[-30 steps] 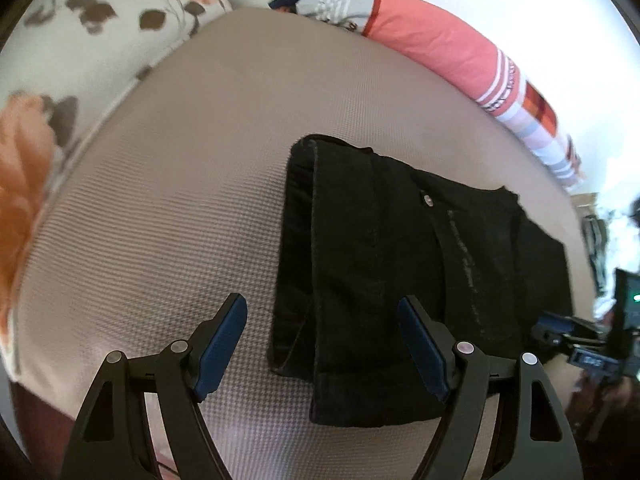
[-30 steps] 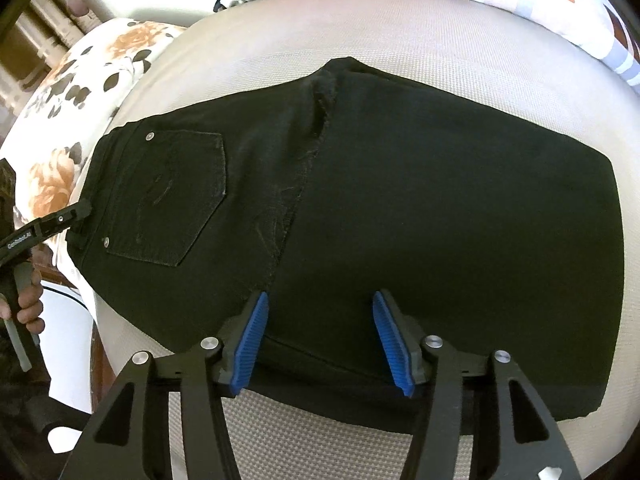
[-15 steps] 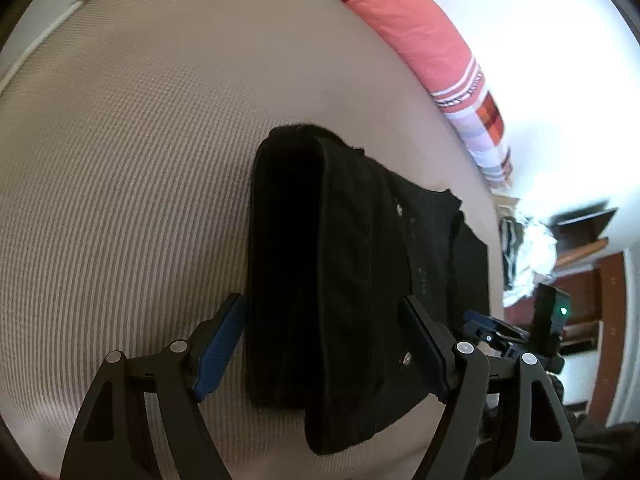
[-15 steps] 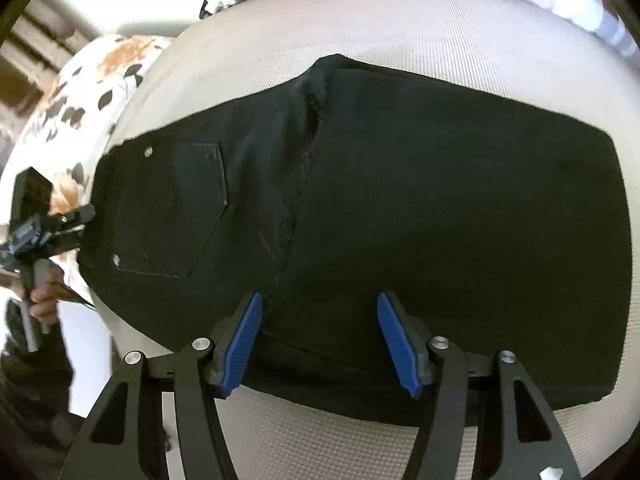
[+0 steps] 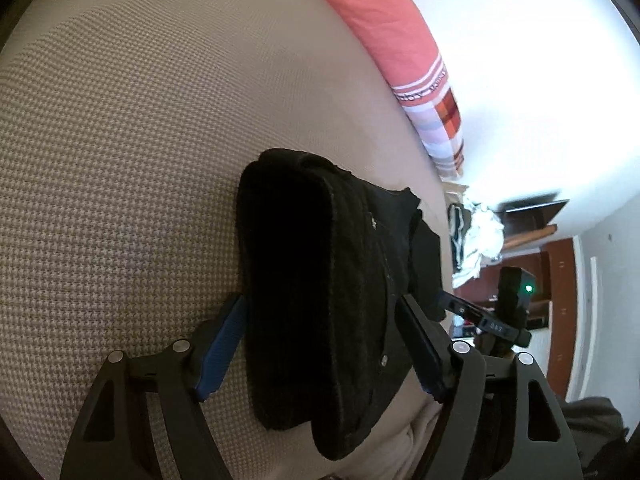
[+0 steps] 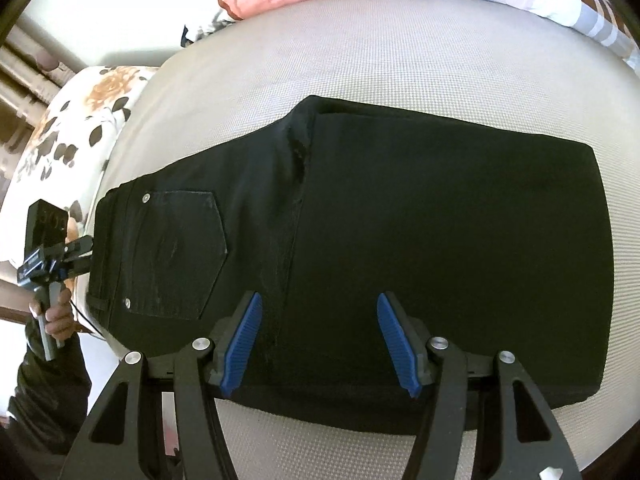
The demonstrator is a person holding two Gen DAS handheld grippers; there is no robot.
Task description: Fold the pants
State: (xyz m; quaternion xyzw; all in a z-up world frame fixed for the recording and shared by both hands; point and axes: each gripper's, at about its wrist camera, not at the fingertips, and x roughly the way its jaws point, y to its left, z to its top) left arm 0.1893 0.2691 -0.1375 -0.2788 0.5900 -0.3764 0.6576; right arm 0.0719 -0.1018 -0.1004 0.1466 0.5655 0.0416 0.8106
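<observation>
Black pants (image 6: 400, 240) lie folded on the beige bed (image 6: 360, 48), back pocket (image 6: 180, 256) up at the left. In the left wrist view the thick waist end of the pants (image 5: 320, 260) sits between the fingers of my left gripper (image 5: 320, 344). Its jaws are closing around that end, and the pads do not visibly press it. My right gripper (image 6: 320, 340) hovers open over the near long edge of the pants and holds nothing. The left gripper (image 6: 60, 260) also shows at the waist end in the right wrist view.
A coral striped pillow (image 5: 384, 28) lies along the bed's far side. At the left end lies a floral pillow (image 6: 72, 128). A hand (image 6: 60, 316) holds the left gripper's handle beside the bed. Dark wooden furniture (image 5: 540, 232) stands beyond the bed.
The left gripper swung round and came in low at the waist end, so the pants now lie between its fingers. The right gripper stayed over the near edge, jaws slightly wider.
</observation>
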